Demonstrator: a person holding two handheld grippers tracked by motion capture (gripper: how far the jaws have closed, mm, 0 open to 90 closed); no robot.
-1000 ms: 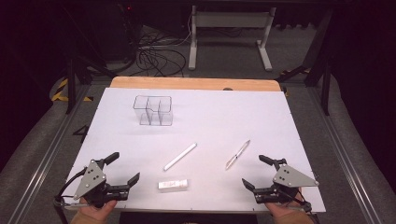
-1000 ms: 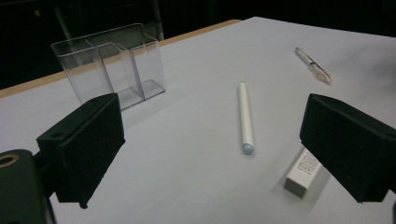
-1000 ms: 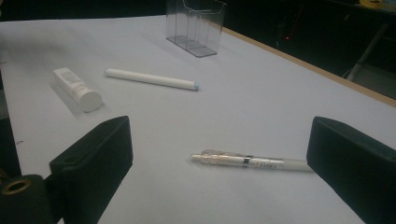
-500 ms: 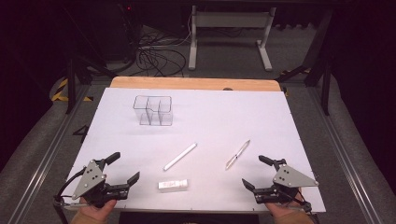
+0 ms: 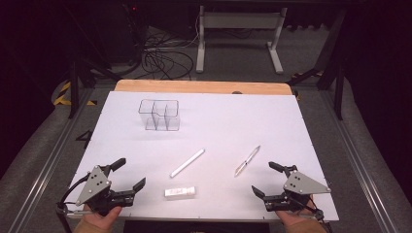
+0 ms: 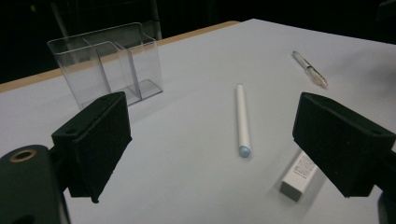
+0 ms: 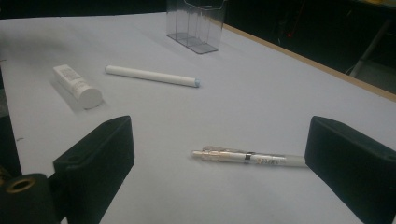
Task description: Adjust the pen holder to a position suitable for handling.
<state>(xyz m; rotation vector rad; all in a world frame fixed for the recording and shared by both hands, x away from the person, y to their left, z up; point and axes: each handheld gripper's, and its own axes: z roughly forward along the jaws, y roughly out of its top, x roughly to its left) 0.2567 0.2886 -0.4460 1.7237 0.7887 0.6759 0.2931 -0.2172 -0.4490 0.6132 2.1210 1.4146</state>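
I hold my left claw near the front left corner of the white surface, its two black jaws spread wide with nothing between them. My right claw sits near the front right corner, jaws just as wide apart and likewise holding nothing.

Between the two claws, close to the front edge, lies a small white rectangular stick with printed labelling, flat on the surface and apart from both claws. In the left gripper view it shows just beside my right-hand jaw, partly hidden behind it.

A little farther back lies a long white cylindrical pen with a pale blue tip, flat, angled toward the back right, its blue end toward me.

To its right, nearer the right claw, lies a slim clear-and-silver pen, also flat and angled toward the back right. In the right gripper view it lies between my open jaws but beyond them, touching neither.

Toward the back left stands an upright clear plastic organiser with several compartments, all of them empty, well apart from the pens.
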